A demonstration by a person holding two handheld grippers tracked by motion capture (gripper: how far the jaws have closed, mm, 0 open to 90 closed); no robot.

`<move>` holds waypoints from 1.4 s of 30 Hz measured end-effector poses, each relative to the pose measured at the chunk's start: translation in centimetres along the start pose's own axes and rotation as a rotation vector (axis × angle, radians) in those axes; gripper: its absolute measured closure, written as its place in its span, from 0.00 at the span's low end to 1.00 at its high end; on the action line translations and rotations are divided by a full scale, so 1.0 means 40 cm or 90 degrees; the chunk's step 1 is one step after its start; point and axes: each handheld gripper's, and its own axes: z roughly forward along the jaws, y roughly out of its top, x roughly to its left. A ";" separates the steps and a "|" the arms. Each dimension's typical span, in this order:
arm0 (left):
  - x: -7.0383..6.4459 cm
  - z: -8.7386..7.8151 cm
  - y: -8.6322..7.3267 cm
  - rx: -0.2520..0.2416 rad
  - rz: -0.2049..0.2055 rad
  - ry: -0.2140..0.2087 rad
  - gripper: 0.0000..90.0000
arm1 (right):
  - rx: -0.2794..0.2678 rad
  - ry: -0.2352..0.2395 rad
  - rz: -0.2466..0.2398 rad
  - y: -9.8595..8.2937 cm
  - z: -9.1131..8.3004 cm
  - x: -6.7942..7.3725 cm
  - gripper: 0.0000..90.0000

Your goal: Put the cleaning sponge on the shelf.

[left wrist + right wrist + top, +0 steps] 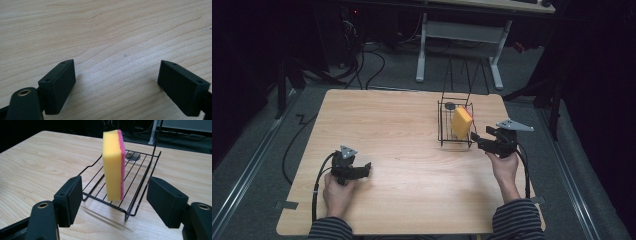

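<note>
Between the right tool's (115, 202) jaws: nothing held, both spread wide, aimed straight at the sponge (113, 165) from just short of it. No contact yet with sponge or rack. Left tool (117, 85) likewise gaping and empty, low over bare tabletop (105, 30), well apart from the work and idle near the person's front-left edge in the high view (362, 170).

Beyond the right tool (482, 142), a black wire rack (140, 182) standing on the tabletop (387, 130), toward its far right. Sponge (461, 123) on edge on the rack's floor, yellow body with a pink scouring face along one side, upright and a little nearer the tool's end of the rack (455, 125). Small dark round thing (133, 156) behind it at the rack's far end, too small to name.

Judging the work: probably lifting the sponge out of the rack, and barely begun. Approach largely made, tool lined up with the sponge roughly centred between the jaws. Left to do: advancing until the jaws flank the sponge's broad faces, closing, lifting clear of the wire rim. Possible snag: lower jaw edges catching the rack's front wire.
</note>
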 end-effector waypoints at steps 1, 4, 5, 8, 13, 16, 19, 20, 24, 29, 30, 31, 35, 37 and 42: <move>0.000 0.000 0.000 0.000 0.000 0.000 0.17 | 0.000 -0.001 0.002 0.001 -0.005 -0.002 0.33; 0.000 0.000 0.000 0.000 0.000 0.000 0.17 | -0.007 -0.006 0.002 0.003 -0.024 -0.007 0.33; 0.000 0.000 0.000 0.000 0.000 0.000 0.17 | -0.011 -0.005 0.003 0.004 -0.032 -0.007 0.34; 0.000 0.000 0.000 0.000 0.000 0.000 0.17 | -0.022 -0.004 -0.004 0.005 -0.054 -0.005 0.34; 0.000 0.000 0.000 0.000 0.000 0.000 0.17 | -0.031 -0.006 -0.012 0.001 -0.084 -0.001 0.35; 0.000 0.000 0.000 0.000 0.000 0.000 0.17 | -0.039 -0.006 -0.005 -0.007 -0.101 -0.006 0.36; 0.000 0.000 0.000 0.000 0.000 0.000 0.17 | -0.046 -0.006 -0.001 -0.015 -0.118 -0.013 0.36; 0.000 0.000 0.000 0.000 0.000 0.000 0.17 | -0.050 -0.007 0.002 -0.017 -0.124 -0.014 0.36; 0.000 0.000 0.000 0.000 0.000 0.000 0.17 | -0.058 -0.006 0.009 -0.023 -0.146 -0.017 0.37; 0.000 0.000 0.000 0.000 0.000 0.000 0.17 | -0.071 0.000 0.013 -0.035 -0.174 -0.015 0.38; 0.000 0.000 0.000 0.000 0.000 0.000 0.17 | -0.074 0.001 0.014 -0.038 -0.179 -0.015 0.38; 0.000 0.000 0.000 0.000 0.000 0.001 0.17 | -0.074 0.001 0.014 -0.041 -0.183 -0.015 0.38; 0.000 0.000 0.000 0.000 0.000 0.000 0.17 | -0.074 0.002 0.013 -0.053 -0.197 -0.015 0.38; 0.000 0.000 0.000 0.000 0.000 0.000 0.17 | -0.078 0.005 0.017 -0.058 -0.206 -0.014 0.38; 0.000 0.000 0.000 0.000 0.000 0.000 0.17 | -0.089 0.008 0.015 -0.067 -0.225 -0.011 0.38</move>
